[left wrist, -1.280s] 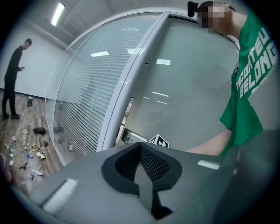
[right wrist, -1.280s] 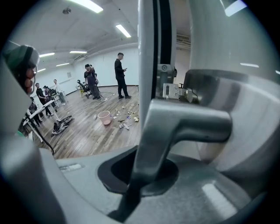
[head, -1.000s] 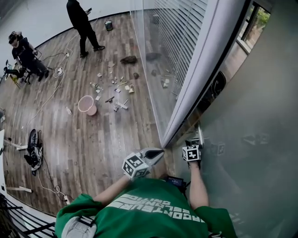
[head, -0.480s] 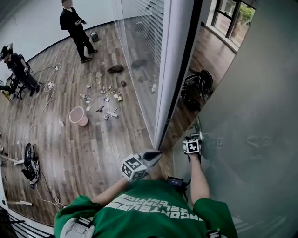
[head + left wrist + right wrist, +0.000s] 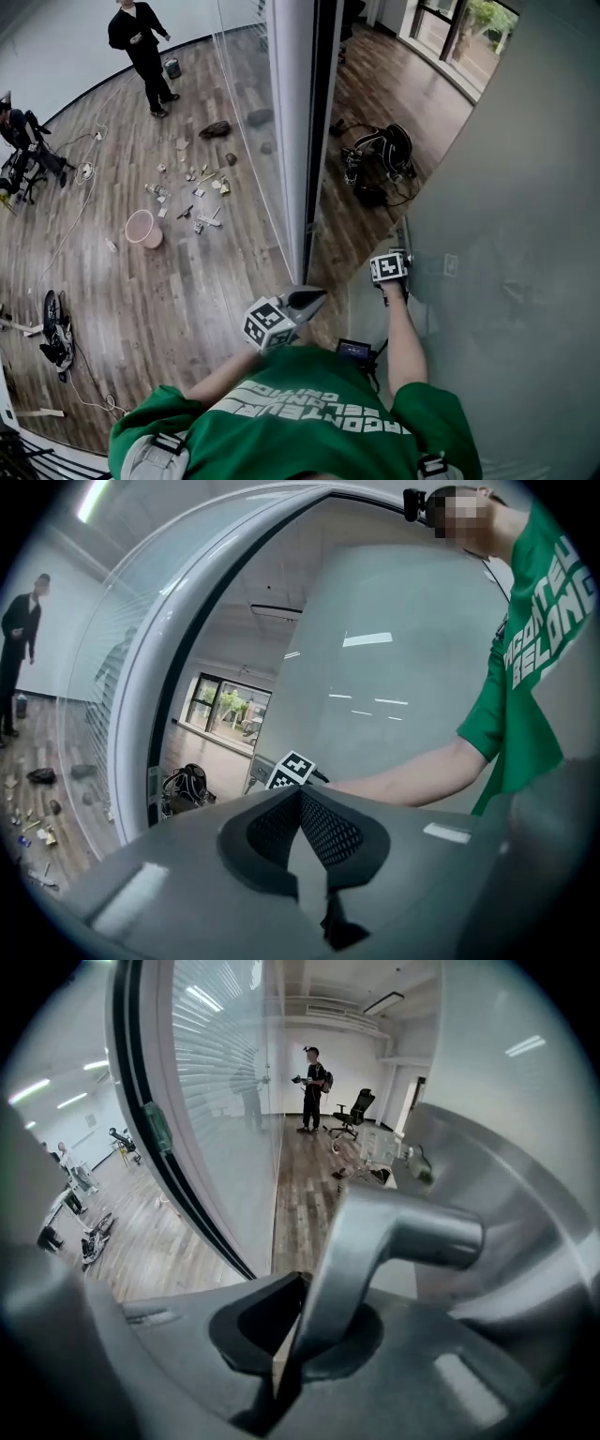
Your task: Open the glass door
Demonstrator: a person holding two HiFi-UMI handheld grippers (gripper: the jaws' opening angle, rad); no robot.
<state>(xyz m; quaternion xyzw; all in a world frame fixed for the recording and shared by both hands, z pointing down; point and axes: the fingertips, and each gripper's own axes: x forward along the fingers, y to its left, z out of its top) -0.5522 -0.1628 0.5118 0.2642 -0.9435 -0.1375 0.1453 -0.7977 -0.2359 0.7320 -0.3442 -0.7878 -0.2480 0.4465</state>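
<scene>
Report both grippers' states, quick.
Left gripper: closed, empty.
Right gripper: closed on the door handle.

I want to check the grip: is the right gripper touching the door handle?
Touching. The right gripper view shows the right gripper with its jaws shut on the metal handle, pressing both its sides.
</scene>
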